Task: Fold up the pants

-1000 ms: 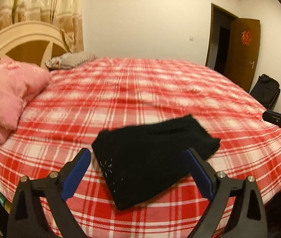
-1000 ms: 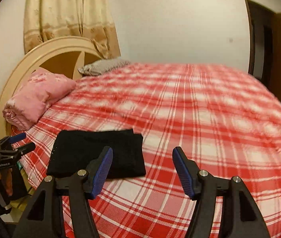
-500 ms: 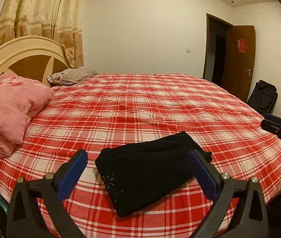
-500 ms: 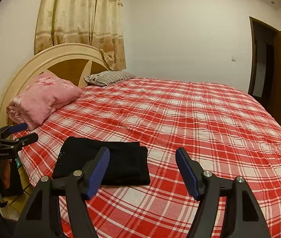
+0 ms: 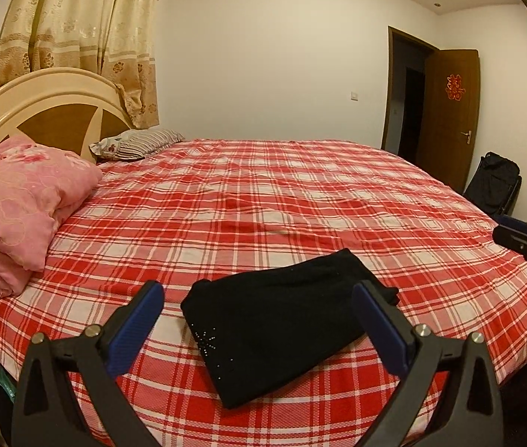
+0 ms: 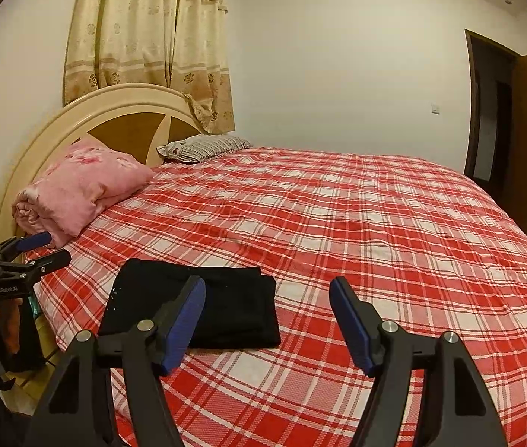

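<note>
Black pants (image 5: 282, 320) lie folded into a compact rectangle near the front edge of the bed; in the right wrist view the same pants (image 6: 226, 305) sit left of centre. My left gripper (image 5: 259, 294) is open above the bed's edge, with the pants seen between its blue pads but lying free on the bed. My right gripper (image 6: 267, 290) is open too, held off to the right of the pants with nothing between its pads. Each gripper shows at the edge of the other's view, the right gripper (image 5: 524, 238) and the left gripper (image 6: 28, 249).
The bed carries a red and white plaid sheet (image 5: 300, 205). A folded pink quilt (image 5: 21, 201) and a striped pillow (image 5: 140, 143) lie by the headboard (image 5: 40, 97). A dark bag (image 5: 494, 182) stands near the open door (image 5: 449, 111) at the right.
Both views have tilted up a little and steadied, so the pants sit lower in the frames. The pants have not moved, and both grippers stay open.
</note>
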A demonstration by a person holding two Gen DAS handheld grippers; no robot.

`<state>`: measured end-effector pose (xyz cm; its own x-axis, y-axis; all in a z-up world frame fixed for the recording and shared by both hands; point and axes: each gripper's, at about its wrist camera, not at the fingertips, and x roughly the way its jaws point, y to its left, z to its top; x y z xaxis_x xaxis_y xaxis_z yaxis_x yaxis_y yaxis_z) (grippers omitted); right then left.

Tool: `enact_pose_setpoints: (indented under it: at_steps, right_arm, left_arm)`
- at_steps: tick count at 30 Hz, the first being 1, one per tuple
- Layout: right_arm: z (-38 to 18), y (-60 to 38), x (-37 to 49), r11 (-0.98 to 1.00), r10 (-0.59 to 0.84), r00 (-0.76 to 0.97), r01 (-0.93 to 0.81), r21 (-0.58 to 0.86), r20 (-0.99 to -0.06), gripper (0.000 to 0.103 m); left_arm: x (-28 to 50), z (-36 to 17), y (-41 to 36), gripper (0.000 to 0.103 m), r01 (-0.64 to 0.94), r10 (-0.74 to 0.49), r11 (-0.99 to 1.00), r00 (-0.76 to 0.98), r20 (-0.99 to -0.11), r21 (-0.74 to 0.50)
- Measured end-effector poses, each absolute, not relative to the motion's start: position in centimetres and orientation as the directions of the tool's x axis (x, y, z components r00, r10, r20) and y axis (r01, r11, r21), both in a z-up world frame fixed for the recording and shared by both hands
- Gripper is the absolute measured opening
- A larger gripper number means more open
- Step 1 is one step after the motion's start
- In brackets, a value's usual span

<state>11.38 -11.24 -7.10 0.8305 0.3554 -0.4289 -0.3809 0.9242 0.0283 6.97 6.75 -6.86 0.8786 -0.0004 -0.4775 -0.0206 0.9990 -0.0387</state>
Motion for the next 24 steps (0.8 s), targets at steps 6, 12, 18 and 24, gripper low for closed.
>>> enact_pose_setpoints:
  at_steps: [6,12,18,24]
  right_arm:
    - [-7.23,-11.02,11.29,0.922,0.359,0.827,-0.386,0.026,-0.433,0.071]
    - [-7.45,-10.83,11.43,0.921,0.358,0.823,-0.389,0.022,-0.440,0.071]
    - [-7.56,-10.66,11.46,0.920,0.357,0.823,-0.391,0.016,-0.442,0.071]
    - [-7.67,-10.61,11.45,0.920,0.356,0.823,-0.392,0.011,-0.443,0.071]
  left_arm:
    - [7.00,-6.91,6.85,0.103,-0.020,0.000,0.999,0.878,-0.480,-0.037]
    - [7.10,-7.07,6.86,0.103,-0.019,0.002,0.999,0.874,-0.487,-0.030]
    - [7.27,-7.11,6.92,0.103,-0.034,0.021,0.999,0.870,-0.492,-0.018]
    - [7.28,-6.89,7.16,0.103,-0.031,0.014,0.999,0.870,-0.494,-0.025]
